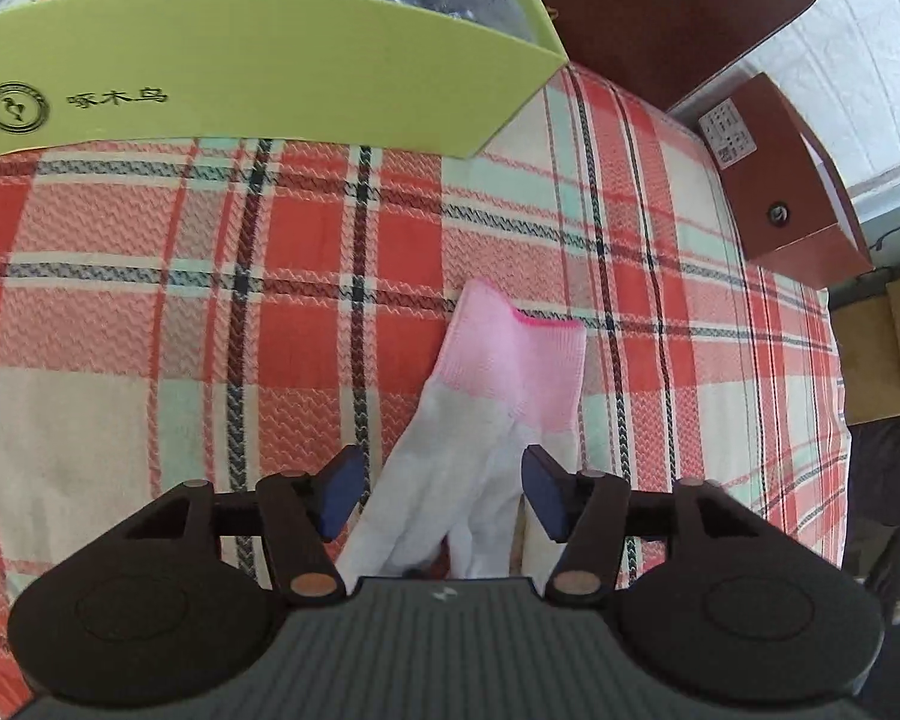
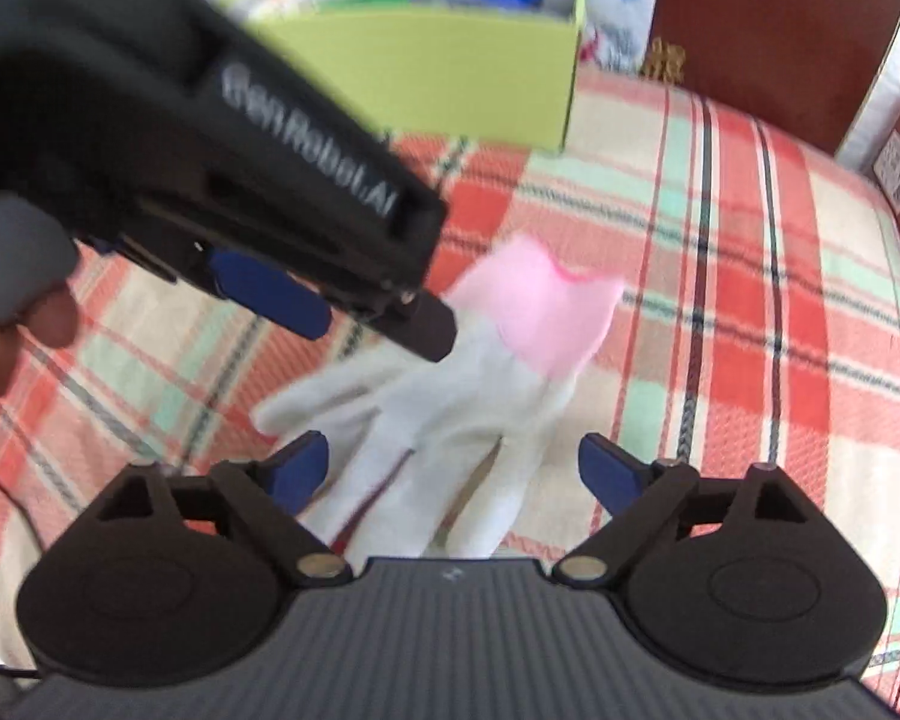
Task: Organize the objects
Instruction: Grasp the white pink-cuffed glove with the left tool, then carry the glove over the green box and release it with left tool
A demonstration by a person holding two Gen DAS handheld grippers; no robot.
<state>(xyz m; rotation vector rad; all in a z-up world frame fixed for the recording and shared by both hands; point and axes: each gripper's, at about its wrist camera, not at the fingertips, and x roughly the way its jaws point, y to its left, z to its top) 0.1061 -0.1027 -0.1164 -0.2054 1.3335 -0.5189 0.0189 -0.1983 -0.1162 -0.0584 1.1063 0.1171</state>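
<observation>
Left gripper: jaws apart, blue pads either side of the glove's palm, not pressing on it. Nothing held.

Glove: white knit, pink cuff, lying flat on the plaid cloth. Cuff end points away from the cameras, fingers point back under the grippers. In the right wrist view the glove is spread with fingers fanned.

Green box: sits at the far edge of the cloth, well apart from the glove, packed with assorted items; contents too blurred to name. Brown chair back behind it, to the right.

Right gripper: jaws wide, glove fingers between the pads, no contact seen. Nothing held. Same view shows the left gripper coming in from upper left over the glove near the cuff, motion-blurred.
</observation>
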